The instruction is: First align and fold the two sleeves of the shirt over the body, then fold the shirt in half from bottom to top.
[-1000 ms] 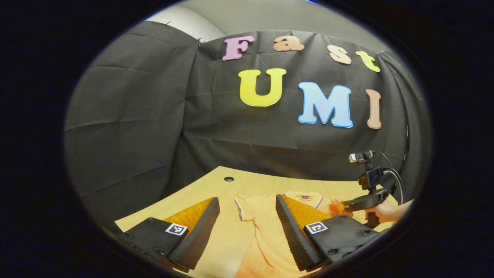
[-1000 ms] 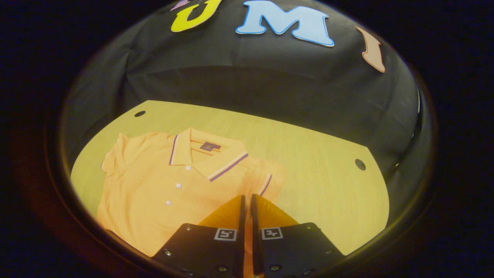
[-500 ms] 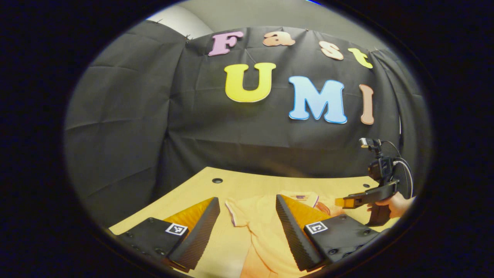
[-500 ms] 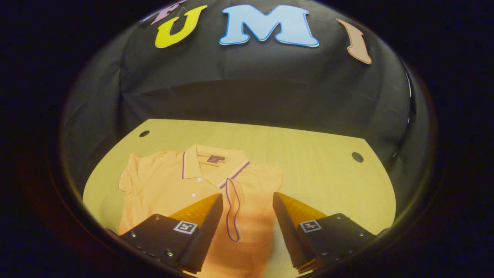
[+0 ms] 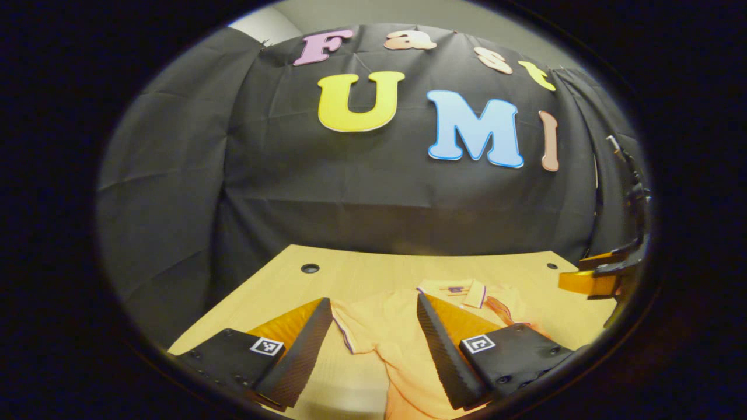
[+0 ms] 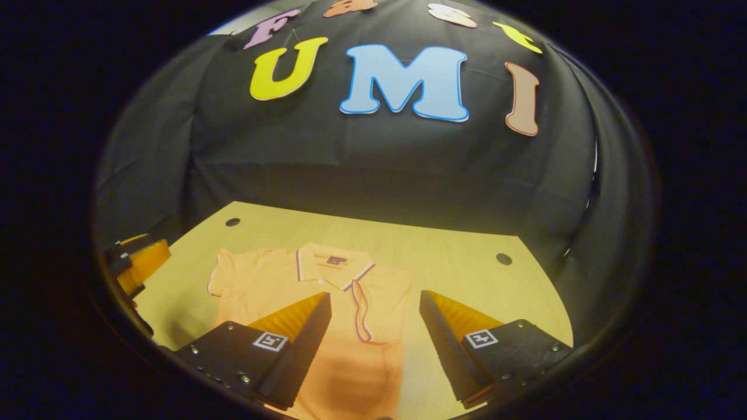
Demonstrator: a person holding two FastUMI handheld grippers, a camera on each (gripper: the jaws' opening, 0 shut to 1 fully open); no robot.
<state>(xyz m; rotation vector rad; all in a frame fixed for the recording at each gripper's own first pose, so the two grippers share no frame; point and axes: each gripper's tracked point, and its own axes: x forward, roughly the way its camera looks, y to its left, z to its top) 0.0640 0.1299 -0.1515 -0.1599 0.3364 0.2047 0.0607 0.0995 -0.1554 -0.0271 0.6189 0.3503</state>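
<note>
While both the left gripper and the right gripper are held spread and empty, the shirt lies soft and light on the desk. Its unfolded sleeve, just ahead of the left gripper, is best pinched at the trimmed cuff.

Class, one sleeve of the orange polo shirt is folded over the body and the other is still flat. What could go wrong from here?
1. The folded sleeve lies loose, so tugging the polo shirt may undo it.
2. The flat sleeve lies between the open left claw's fingers; a deep pinch might also catch the body.
3. Both folds could end up uneven.
</note>
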